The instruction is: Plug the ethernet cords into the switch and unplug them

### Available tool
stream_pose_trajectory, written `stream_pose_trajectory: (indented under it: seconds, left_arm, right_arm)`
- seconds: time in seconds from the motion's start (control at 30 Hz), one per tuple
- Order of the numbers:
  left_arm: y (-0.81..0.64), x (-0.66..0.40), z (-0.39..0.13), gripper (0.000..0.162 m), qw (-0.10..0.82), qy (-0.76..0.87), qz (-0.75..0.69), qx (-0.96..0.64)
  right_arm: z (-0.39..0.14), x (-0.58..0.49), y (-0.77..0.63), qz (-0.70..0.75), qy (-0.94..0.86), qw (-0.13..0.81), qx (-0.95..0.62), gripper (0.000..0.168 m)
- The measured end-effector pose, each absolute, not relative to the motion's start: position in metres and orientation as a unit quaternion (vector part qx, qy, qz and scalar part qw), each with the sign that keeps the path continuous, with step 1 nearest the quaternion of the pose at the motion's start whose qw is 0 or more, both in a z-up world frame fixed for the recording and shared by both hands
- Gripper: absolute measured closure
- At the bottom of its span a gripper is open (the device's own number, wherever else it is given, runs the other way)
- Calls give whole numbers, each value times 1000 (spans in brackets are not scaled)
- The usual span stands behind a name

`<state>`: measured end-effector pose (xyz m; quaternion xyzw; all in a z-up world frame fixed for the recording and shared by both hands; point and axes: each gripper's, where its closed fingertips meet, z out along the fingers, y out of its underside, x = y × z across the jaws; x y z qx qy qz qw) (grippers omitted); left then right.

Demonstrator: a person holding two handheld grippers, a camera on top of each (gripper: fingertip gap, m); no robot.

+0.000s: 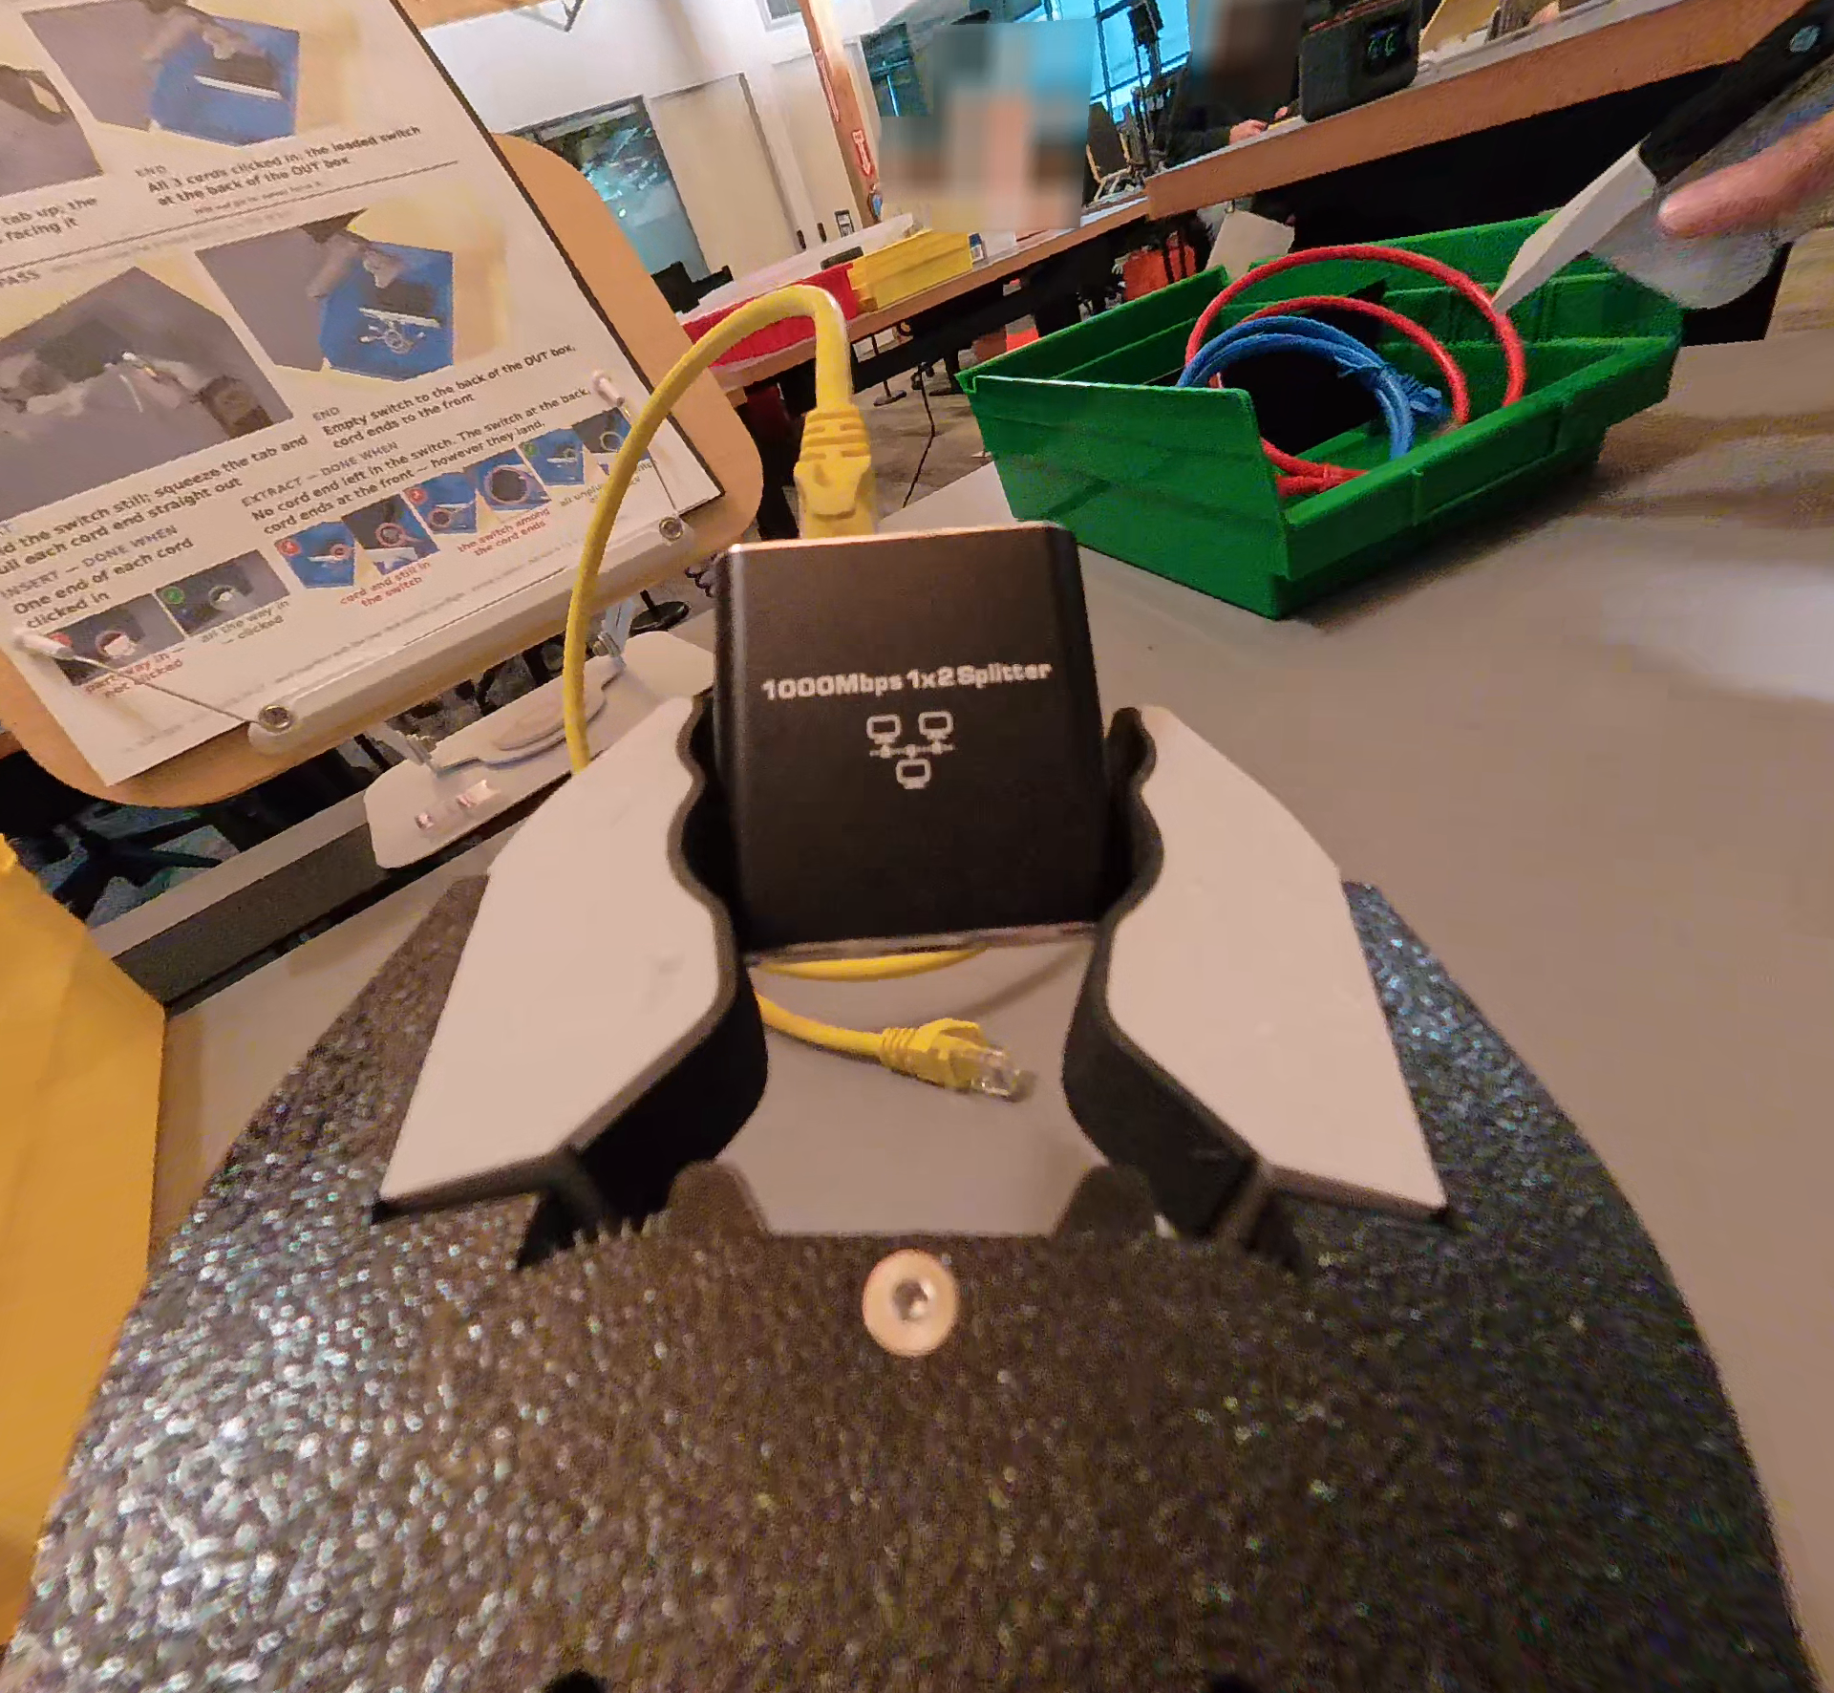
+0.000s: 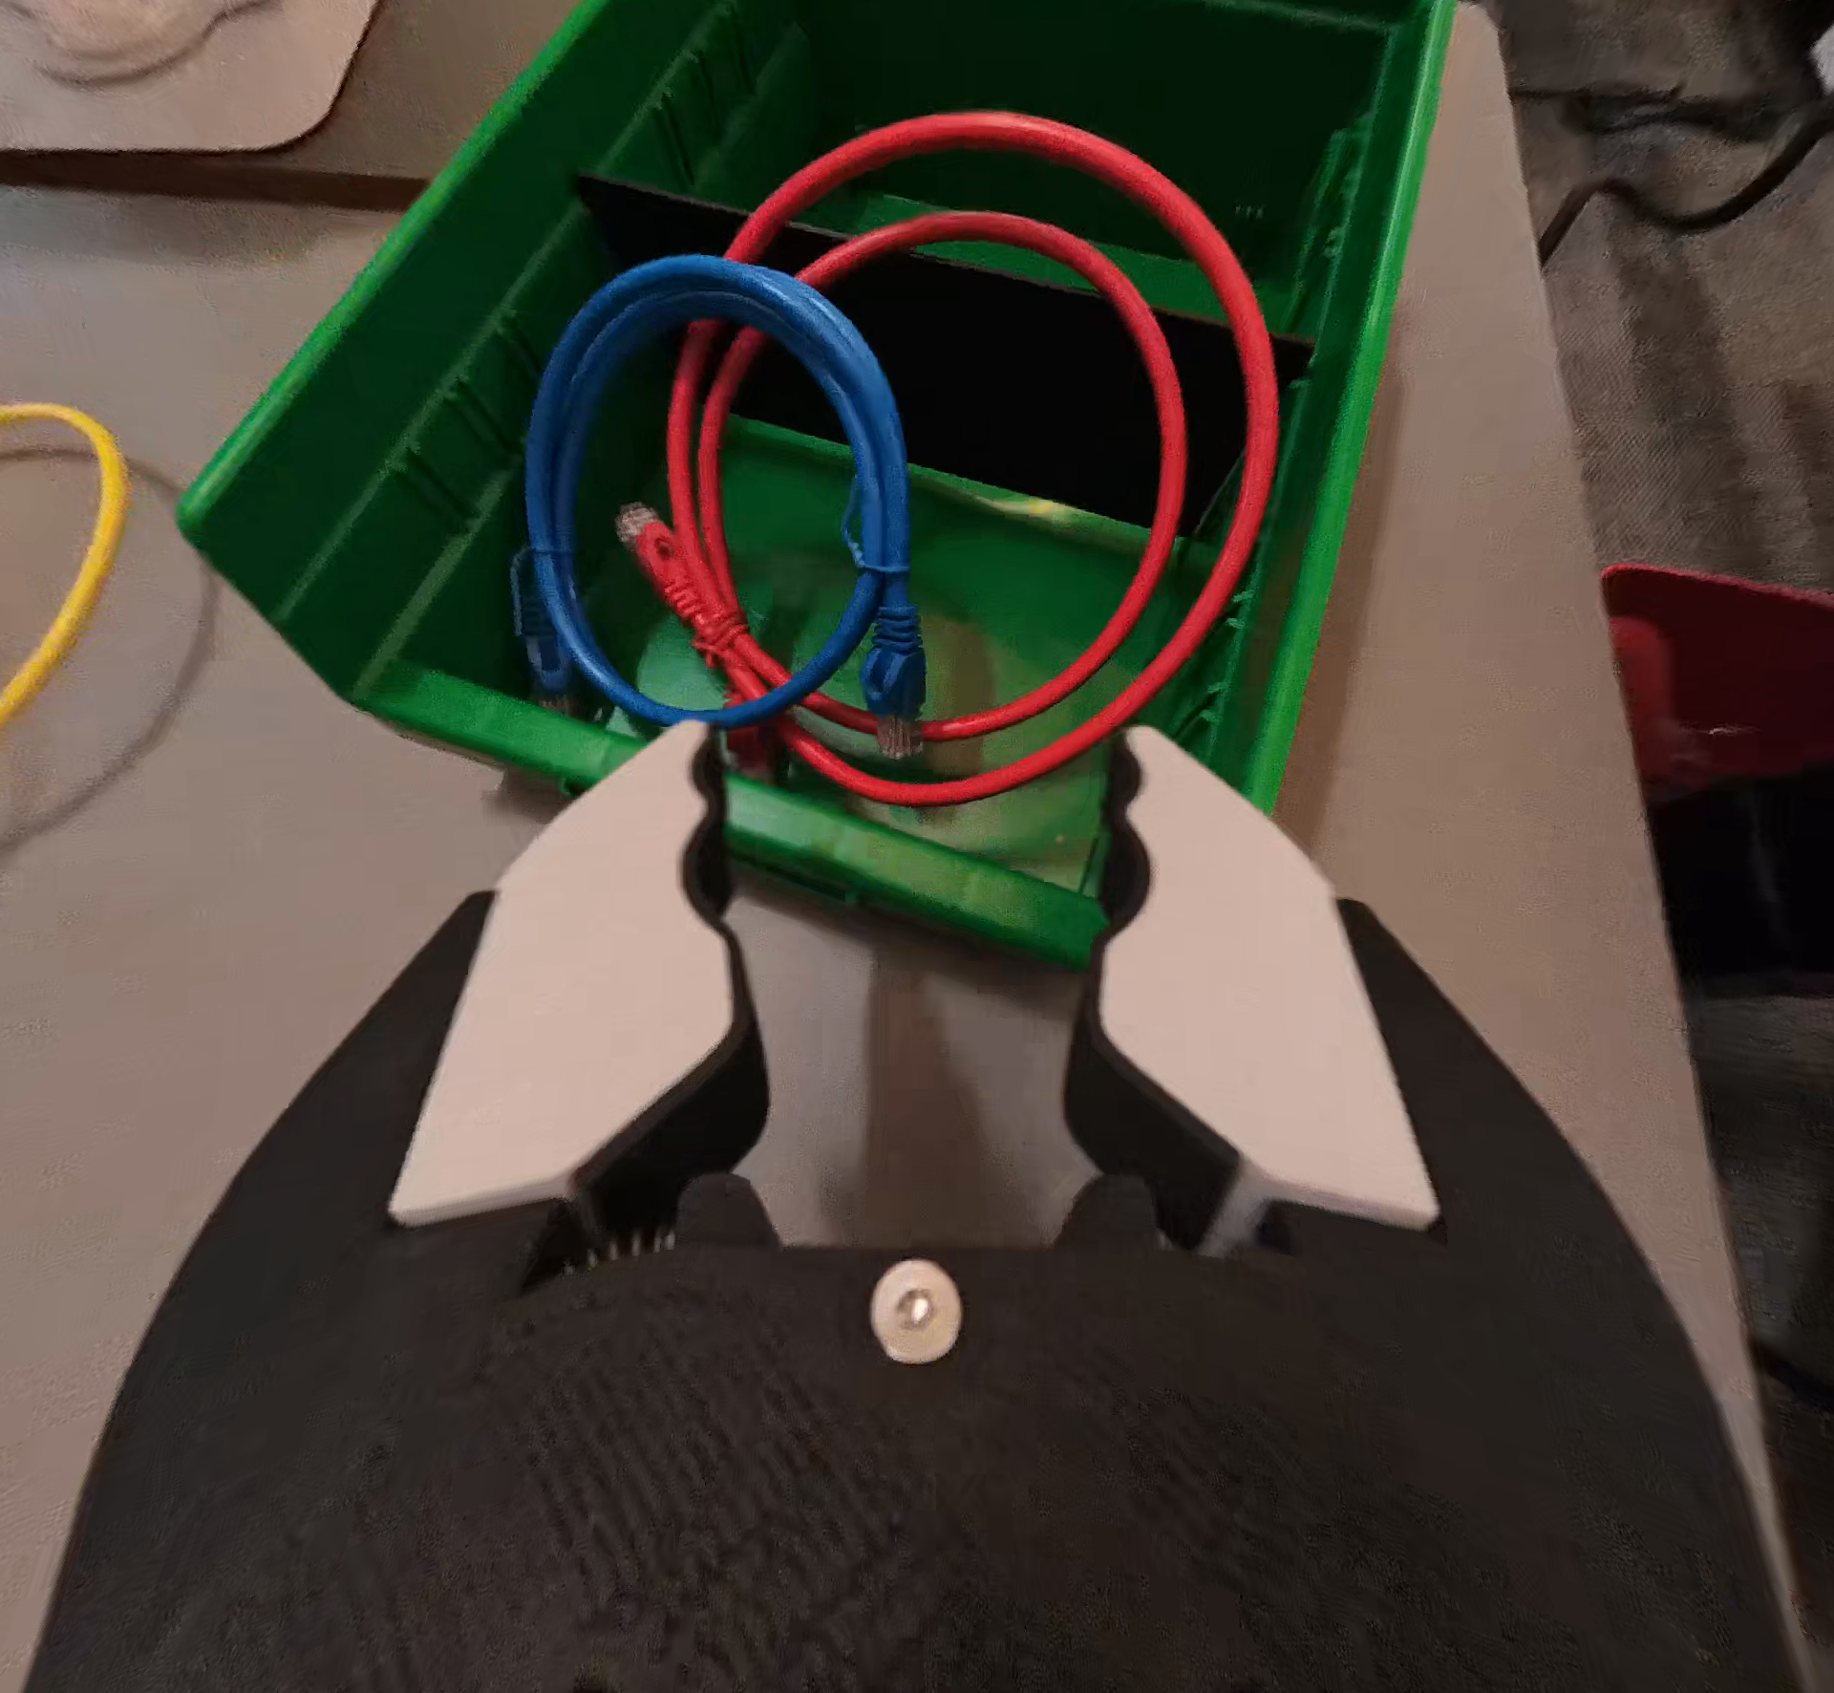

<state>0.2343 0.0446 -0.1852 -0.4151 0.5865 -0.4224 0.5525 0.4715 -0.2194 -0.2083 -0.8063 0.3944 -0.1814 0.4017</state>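
While my right claw (image 2: 913, 782) hangs spread and empty over the near lip of the green plastic divided bin (image 2: 327, 414), my left claw (image 1: 908, 752) pinches the black metal box-shaped switch (image 1: 908, 752) above the grey tabletop (image 1: 1489, 851). Coiled red ethernet cord (image 2: 1231, 414) and coiled blue ethernet cord (image 2: 556, 444) lean inside the bin's front compartment. Yellow ethernet cord (image 1: 595, 553) sits plugged at the switch's far end; its free plug (image 1: 958, 1055) lies below. Next pick, by my reckoning: a blue plug (image 2: 893, 653). Grip the boot, not the cable, and keep the switch steady.
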Motion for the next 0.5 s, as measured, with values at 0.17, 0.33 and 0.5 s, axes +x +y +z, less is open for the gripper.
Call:
stream_pose_trajectory:
  seconds: [0.17,0.33,0.5]
  left_arm:
    - [40,234,-185,87,538,590,-436,-414]
    - [22,232,-182,87,499,607,-483,-387]
    - [1,227,-177,87,483,638,-501,-329]
  right_arm:
    - [-151,446,-226,-316,354,427,-770,81]
    - [-108,315,-108,17,179,654,-735,82]
    - [-122,245,-45,160,144,679,-702,92]
